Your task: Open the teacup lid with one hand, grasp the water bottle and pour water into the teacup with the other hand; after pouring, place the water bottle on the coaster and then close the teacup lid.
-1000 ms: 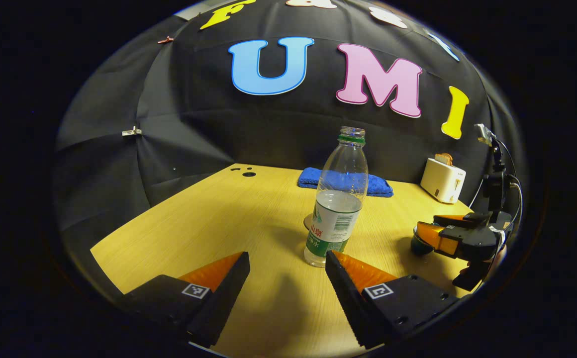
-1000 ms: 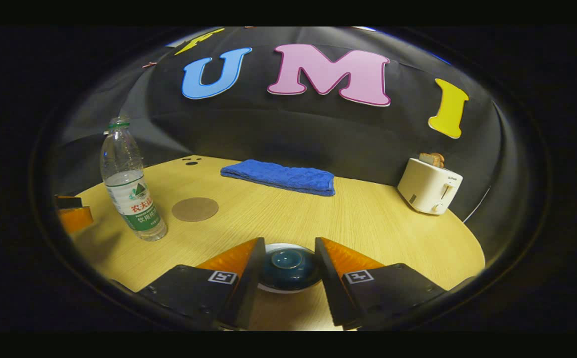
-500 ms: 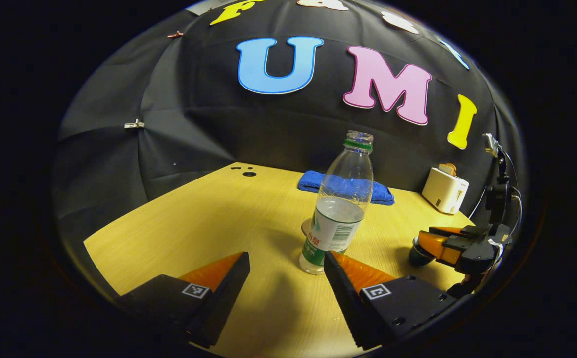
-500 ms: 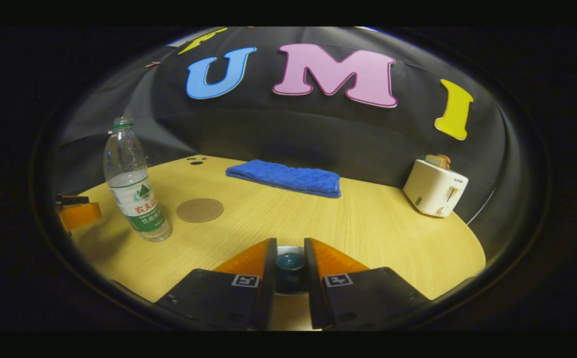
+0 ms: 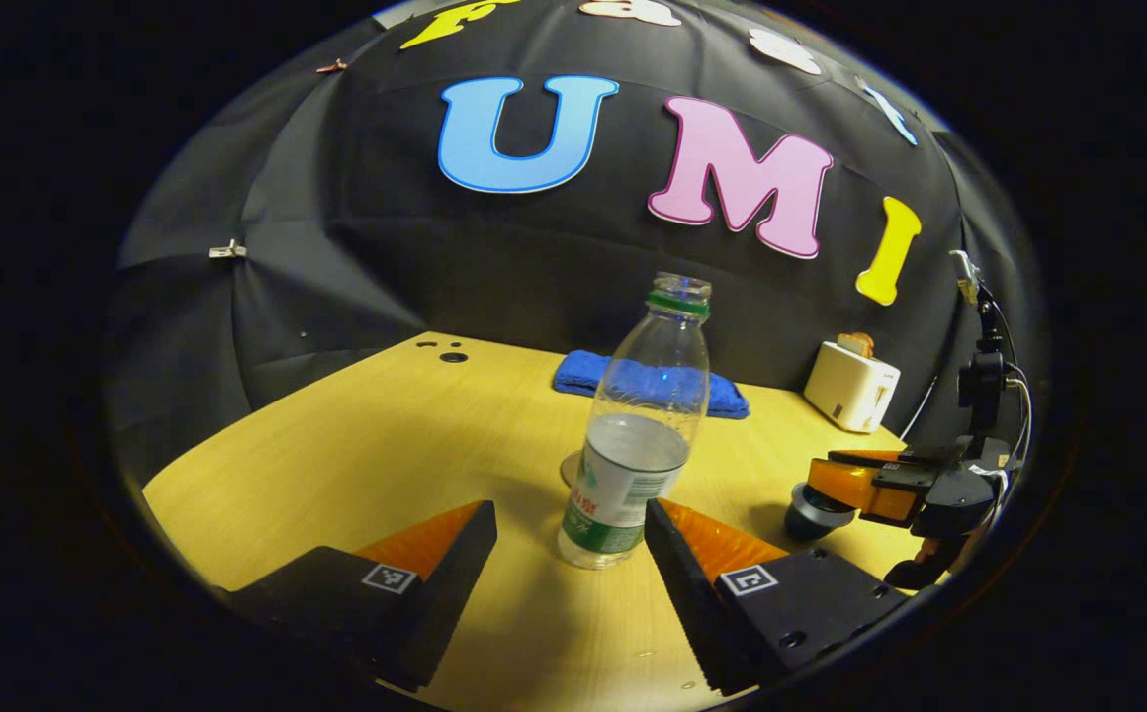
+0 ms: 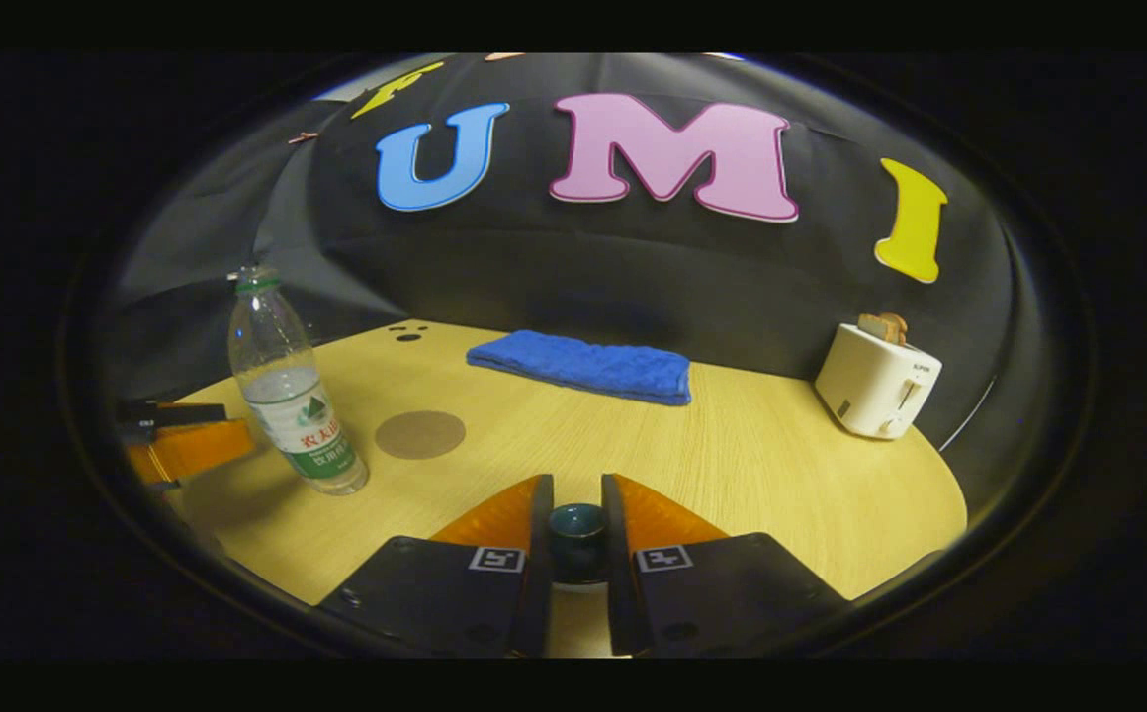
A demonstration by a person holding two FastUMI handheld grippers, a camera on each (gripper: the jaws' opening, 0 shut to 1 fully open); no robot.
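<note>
Two hand-held grippers work: the right (image 6: 576, 539) pinches the lid knob (image 6: 576, 522), right of the bottle (image 6: 297, 396), while the left (image 5: 571, 554) is spread around the bottle's base and could tip the uncapped bottle.

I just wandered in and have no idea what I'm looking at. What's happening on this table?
A person works two tools. The right hand-held gripper has closed on the knob of the teacup lid, to take it off. The left hand-held gripper is open, with the uncapped water bottle standing between its fingers, not yet gripped. The round coaster beside the bottle waits bare.
</note>
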